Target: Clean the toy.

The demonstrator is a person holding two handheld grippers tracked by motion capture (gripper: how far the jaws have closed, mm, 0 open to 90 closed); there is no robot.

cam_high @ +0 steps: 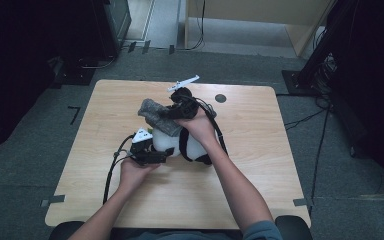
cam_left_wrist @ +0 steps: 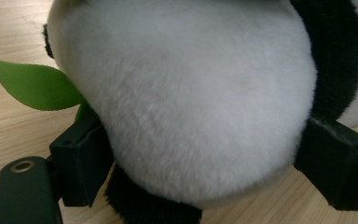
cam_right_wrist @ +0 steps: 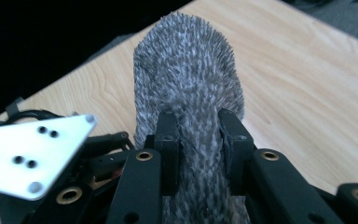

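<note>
While clamped wide around the white belly of the plush panda [cam_left_wrist: 191,102], left gripper [cam_high: 150,156] held low at the near-left side of the toy; both black pads pressed into the fur in the left gripper view, one at each flank. Panda lying on the wooden table [cam_high: 250,170], roughly at its middle, black limbs showing at the near and right sides of the white body. Green felt leaf [cam_left_wrist: 35,84] projecting from the toy's side, just above the tabletop and close to one jaw. Grey three-cornered plate on top of the left gripper, cable trailing back toward the person's left hand [cam_high: 132,172].

Right gripper [cam_high: 180,109] positioned just beyond the panda, above its far side, jaws nearly together and pinching a grey fuzzy sock [cam_right_wrist: 189,93]. In the right gripper view, sock squeezed narrow between the two pads and widening beyond them, its rounded end hanging forward over the table. In the high view, same sock draped to the left of the right gripper, touching or overlapping the top of the panda; exact contact not discernible. Right hand [cam_high: 200,127] wrapped around the gripper body, forearm crossing over the toy.

Small dark round mark [cam_high: 220,98] on the tabletop, well apart from the work, toward the far right.
</note>
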